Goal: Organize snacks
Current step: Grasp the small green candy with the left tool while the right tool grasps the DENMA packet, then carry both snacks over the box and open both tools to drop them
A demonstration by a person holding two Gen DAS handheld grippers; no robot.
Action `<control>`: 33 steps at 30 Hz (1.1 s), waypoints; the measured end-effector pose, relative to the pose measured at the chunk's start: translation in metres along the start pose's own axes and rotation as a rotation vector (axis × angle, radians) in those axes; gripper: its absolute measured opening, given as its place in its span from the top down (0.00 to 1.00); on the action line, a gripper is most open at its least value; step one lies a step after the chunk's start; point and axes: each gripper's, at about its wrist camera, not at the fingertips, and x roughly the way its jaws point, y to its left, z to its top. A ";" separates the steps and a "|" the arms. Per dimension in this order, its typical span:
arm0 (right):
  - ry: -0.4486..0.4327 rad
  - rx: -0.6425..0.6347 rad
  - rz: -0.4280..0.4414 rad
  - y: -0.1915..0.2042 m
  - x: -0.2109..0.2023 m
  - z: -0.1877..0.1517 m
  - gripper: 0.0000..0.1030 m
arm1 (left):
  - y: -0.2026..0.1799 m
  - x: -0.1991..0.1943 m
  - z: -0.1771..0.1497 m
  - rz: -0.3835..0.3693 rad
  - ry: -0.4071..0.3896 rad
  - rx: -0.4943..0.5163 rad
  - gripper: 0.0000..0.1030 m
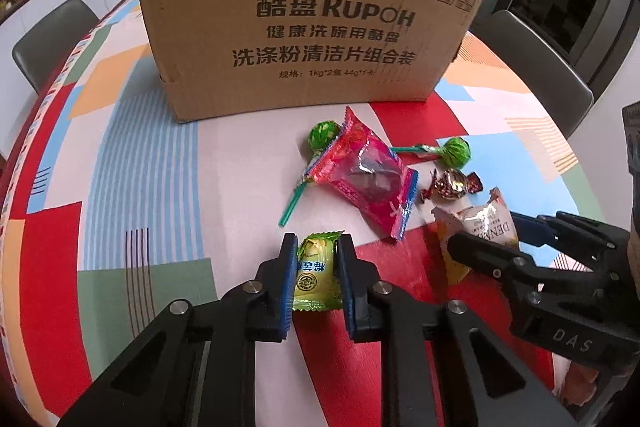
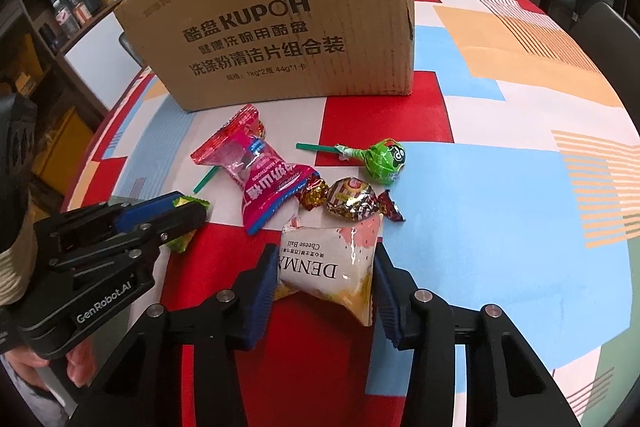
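With my left gripper (image 1: 316, 273) pinching the green candy (image 1: 317, 277) and my right gripper (image 2: 326, 277) squeezing the cheese-ball packet (image 2: 334, 267) on the bench (image 2: 500, 187), lifting hastily could let that slick packet slip free.

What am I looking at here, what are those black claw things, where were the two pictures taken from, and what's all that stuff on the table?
Those claws are hand-held grippers: a person carries one in each hand, and each has a camera looking out along its two fingers. So one picture is taken from the left gripper, the other from the right gripper, and each also catches the other at its edge.

The surface is a table under a colourful patterned tablecloth. A cardboard box stands at the back. In front of it lie a pink snack packet, two green lollipops and a foil-wrapped candy.

The left gripper is shut on a small yellow-green candy. The right one has a white Cheese Ball packet between its fingers, which appear to press its sides.
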 end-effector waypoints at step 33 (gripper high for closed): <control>-0.274 -0.073 0.020 0.019 -0.092 0.042 0.56 | -0.015 -0.122 0.045 -0.041 -0.333 0.036 0.80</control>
